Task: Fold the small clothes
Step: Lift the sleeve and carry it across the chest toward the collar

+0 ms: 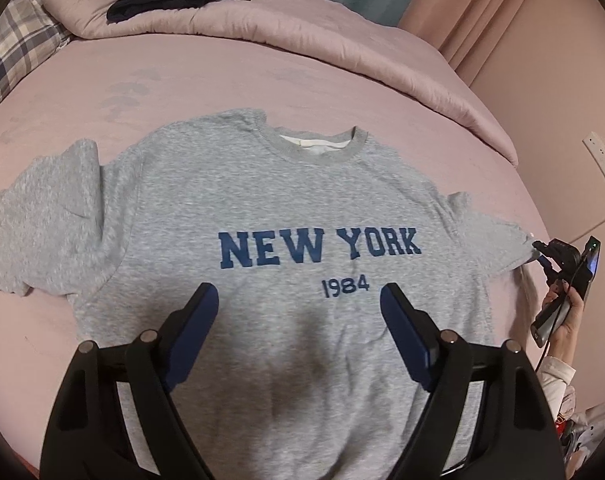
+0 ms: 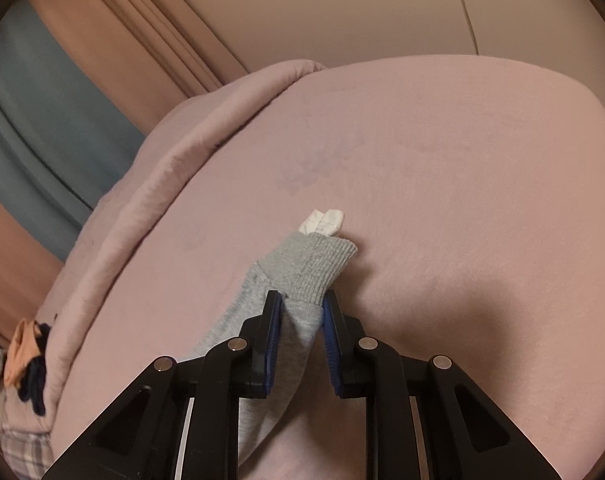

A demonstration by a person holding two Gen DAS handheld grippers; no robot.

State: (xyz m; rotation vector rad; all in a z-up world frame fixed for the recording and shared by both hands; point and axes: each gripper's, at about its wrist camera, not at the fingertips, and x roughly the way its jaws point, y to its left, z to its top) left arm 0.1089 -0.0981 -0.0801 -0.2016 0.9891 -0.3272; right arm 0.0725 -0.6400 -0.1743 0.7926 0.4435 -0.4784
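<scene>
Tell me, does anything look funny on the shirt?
A little. The shirt lies flat, but its left sleeve is rumpled, and the right gripper pinches the other sleeve's cuff, where a white tag pokes out.

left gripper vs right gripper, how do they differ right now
The left gripper has its jaws wide apart, empty, over the grey NEW YORK sweatshirt; the right gripper is closed on the sweatshirt's ribbed grey sleeve cuff, pinching the fabric. Both have black frames and blue pads.
</scene>
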